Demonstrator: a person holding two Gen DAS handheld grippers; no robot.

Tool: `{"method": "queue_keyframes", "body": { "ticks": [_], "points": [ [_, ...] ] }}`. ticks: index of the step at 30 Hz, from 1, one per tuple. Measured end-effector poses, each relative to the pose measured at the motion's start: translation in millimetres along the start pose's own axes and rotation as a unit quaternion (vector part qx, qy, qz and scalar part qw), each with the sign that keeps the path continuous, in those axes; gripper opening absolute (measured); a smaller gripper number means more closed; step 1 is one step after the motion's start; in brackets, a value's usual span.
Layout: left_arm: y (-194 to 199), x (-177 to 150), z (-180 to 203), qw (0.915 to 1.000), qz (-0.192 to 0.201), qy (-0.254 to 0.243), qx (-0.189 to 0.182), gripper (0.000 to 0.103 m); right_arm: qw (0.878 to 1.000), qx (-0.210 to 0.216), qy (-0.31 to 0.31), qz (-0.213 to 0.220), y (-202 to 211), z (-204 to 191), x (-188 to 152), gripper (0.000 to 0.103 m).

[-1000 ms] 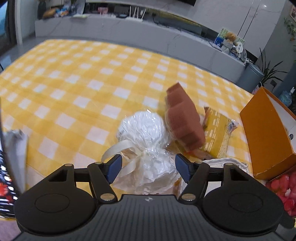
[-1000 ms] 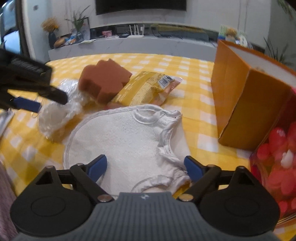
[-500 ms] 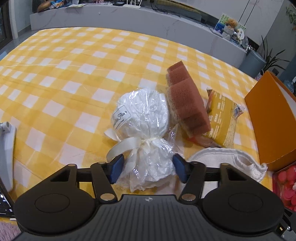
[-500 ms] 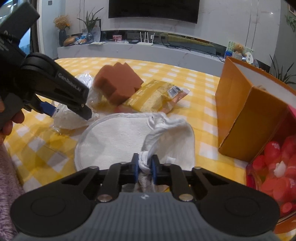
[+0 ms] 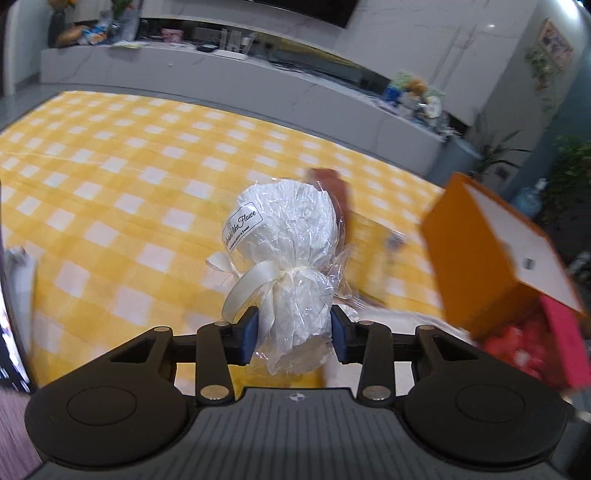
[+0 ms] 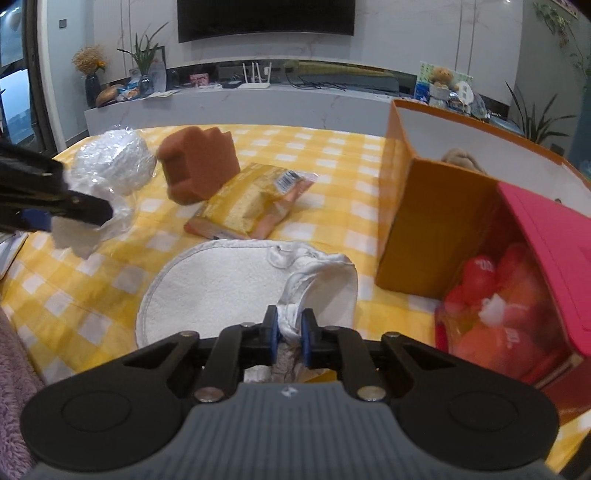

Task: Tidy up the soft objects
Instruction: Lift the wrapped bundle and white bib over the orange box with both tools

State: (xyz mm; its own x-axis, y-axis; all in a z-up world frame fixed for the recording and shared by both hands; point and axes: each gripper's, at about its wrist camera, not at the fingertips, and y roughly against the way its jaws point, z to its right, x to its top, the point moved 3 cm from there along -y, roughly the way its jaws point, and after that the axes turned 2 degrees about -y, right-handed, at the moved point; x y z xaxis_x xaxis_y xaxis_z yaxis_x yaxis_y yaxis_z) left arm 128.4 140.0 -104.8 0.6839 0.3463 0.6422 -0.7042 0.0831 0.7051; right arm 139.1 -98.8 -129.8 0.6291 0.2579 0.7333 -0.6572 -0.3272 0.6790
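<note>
Over yellow checked cloth [image 5: 110, 206], left fingers [image 5: 248, 334] close on wrapped bundle [image 5: 288, 258]; right fingers [image 6: 308, 332] pinch white cloth [image 6: 221, 284].

Pale wall [image 6: 424, 33], dark television [image 6: 266, 16], seemingly marble console [image 6: 236, 107], plants.

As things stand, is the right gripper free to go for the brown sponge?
Probably not yet: the right gripper is shut on the white cloth's bunched edge. The path to the brown sponge looks clear otherwise, with only the yellow packet beside it.
</note>
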Motion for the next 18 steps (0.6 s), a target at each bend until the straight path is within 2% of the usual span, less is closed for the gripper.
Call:
{"method": "queue_keyframes", "body": {
  "ticks": [1, 5, 6, 7, 8, 9, 15, 18],
  "points": [
    [1, -5, 5, 0.9999, -0.007, -0.003, -0.007, 0.045, 1.0, -0.003, 0.0, -0.002, 0, 0, -1, 0.012],
    [-10, -23, 23, 0.9989, -0.029, -0.038, -0.007, 0.045, 1.0, 0.006, -0.011, -0.01, 3, 2, -5, 0.036],
    [-14, -26, 24, 0.9985, -0.032, -0.044, -0.005, 0.045, 1.0, 0.012, -0.017, -0.013, 4, 2, -5, 0.052],
    [-18, -27, 25, 0.998, -0.035, -0.052, 0.001, 0.045, 0.999, 0.019, -0.022, -0.015, 4, 3, -6, 0.062],
    [-22, -28, 27, 0.9974, -0.039, -0.059, 0.009, 0.045, 0.999, 0.021, -0.025, -0.017, 4, 4, -8, 0.083],
    [-24, -30, 28, 0.997, -0.044, -0.063, 0.014, 0.045, 0.999, 0.021, -0.026, -0.018, 3, 4, -10, 0.091],
    [-30, -32, 26, 0.996, -0.057, -0.066, 0.021, 0.045, 0.999, 0.005, -0.016, -0.05, -9, 5, -21, 0.093],
    [-31, -34, 25, 0.9958, -0.061, -0.065, 0.022, 0.045, 0.998, 0.013, -0.031, -0.045, -10, 8, -26, 0.096]
  ]
}}
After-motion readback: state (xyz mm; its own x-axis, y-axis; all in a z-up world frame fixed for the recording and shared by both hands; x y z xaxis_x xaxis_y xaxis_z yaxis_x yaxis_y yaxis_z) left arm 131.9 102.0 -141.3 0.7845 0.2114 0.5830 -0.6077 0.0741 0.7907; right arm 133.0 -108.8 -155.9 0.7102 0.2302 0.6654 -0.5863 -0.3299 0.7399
